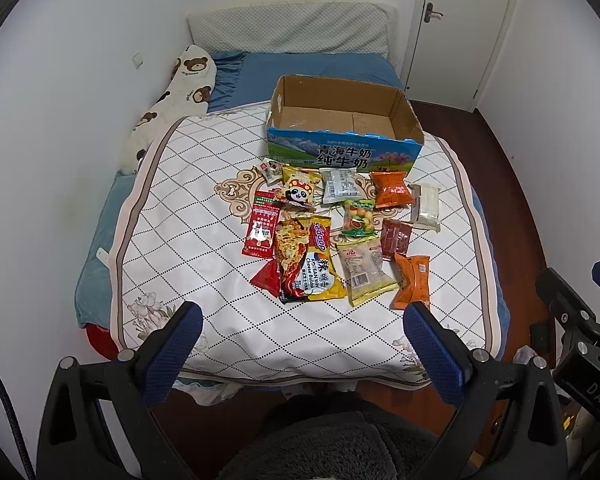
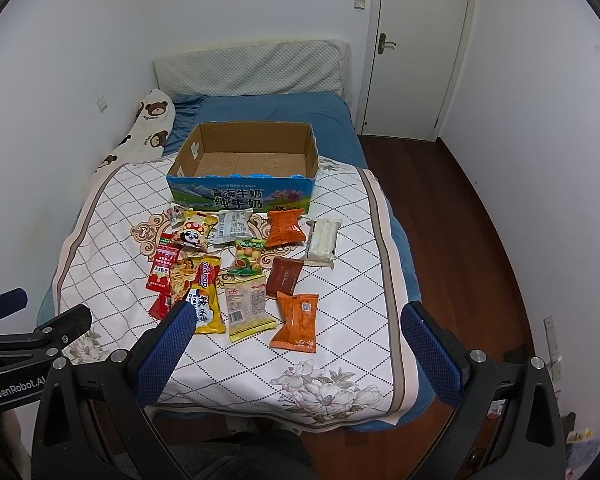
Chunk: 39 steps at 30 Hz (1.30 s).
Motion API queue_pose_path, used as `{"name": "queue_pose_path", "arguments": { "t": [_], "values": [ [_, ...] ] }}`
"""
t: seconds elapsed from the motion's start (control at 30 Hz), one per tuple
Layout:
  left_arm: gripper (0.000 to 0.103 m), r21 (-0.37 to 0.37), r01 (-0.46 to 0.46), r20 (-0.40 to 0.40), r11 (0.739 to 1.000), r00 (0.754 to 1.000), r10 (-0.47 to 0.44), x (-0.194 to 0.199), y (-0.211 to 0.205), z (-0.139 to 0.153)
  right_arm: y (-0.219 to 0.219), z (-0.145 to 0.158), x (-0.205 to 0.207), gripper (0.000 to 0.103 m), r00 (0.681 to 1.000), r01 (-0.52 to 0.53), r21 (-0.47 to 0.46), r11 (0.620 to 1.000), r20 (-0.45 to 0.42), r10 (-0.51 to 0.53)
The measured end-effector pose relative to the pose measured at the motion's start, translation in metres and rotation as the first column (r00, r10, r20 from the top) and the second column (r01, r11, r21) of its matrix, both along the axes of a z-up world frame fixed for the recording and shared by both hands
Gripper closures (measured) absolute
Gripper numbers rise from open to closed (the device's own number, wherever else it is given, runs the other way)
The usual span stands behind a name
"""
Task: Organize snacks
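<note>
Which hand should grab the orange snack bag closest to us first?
Probably right. The orange bag lies between the right tool's open fingers; the left tool faces the noodle packet.

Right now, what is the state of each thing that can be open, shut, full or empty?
Left tool: open, holds nothing.
Right tool: open, holds nothing.
Cardboard box: open on top, empty.
Snack packets: sealed, spread on the bed cover.
Door: shut.
</note>
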<state>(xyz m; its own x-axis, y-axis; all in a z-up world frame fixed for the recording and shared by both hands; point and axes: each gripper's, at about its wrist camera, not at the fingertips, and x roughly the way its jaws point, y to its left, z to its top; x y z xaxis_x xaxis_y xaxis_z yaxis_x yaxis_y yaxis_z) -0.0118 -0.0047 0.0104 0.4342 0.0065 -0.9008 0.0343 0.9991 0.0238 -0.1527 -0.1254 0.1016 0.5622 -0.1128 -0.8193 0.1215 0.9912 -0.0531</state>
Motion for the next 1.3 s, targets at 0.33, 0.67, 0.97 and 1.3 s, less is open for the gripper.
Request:
{"name": "queue_pose_path", "arguments": {
  "t": [0.33, 0.67, 0.97, 1.3],
  "values": [
    [0.000, 0.002, 0.002, 0.007, 1.000, 1.000, -0.002, -0.0004, -0.0009, 0.0025, 0.0008, 0.0017, -0.0022, 0.000, 1.000, 0.001, 0.008, 1.000, 0.010, -0.001],
    [0.000, 0.001, -0.002, 0.015, 1.000, 1.000, 0.002, 0.0032, 0.0013, 0.0041, -0.0006, -0.0003, 0.0001, 0.000, 1.000, 0.005, 0.018, 1.000, 0.013, -0.005],
    [0.000, 0.001, -0.002, 0.016, 1.000, 1.000, 0.002, 0.0028, 0.0007, 0.0037, -0.0001, -0.0030, 0.0027, 0.000, 1.000, 0.008, 0.027, 1.000, 0.013, -0.008],
    [0.000, 0.001, 0.000, 0.017, 1.000, 1.000, 0.000, 0.0048, 0.0020, 0.0030, 0.0021, -0.0052, 0.0053, 0.000, 1.000, 0.013, 0.023, 1.000, 0.015, -0.014]
  ]
}}
